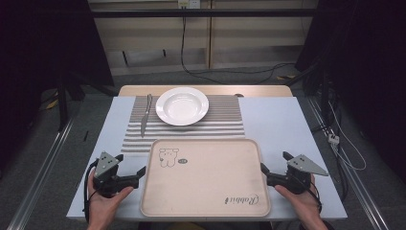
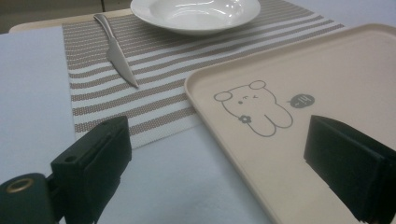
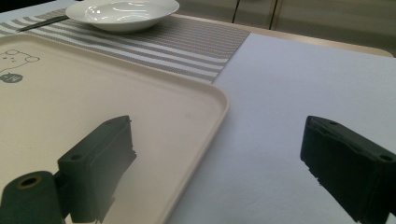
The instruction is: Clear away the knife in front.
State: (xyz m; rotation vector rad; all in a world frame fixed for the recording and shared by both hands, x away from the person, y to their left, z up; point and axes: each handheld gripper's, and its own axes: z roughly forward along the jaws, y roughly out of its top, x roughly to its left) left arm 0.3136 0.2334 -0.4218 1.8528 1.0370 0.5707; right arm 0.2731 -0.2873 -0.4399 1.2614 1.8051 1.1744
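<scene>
A beige tray (image 1: 206, 187) with a bear drawing and "Rabbit" print lies at the table's near middle. My left gripper (image 1: 138, 173) is open beside the tray's left edge. In the left gripper view this gripper (image 2: 217, 156) has the tray (image 2: 327, 70) rim showing between its wide-apart jaws. My right gripper (image 1: 274, 162) is open at the tray's right edge. The right gripper view has that gripper (image 3: 219, 158) with the tray (image 3: 93, 93) corner rim between its jaws. Neither gripper holds anything.
Behind the tray, a striped placemat (image 1: 225, 125) carries a white deep plate (image 1: 182, 106) and a metal knife (image 1: 145, 115) to its left. The table (image 1: 287, 124) has a pale blue cover. Cables lie on the floor beyond.
</scene>
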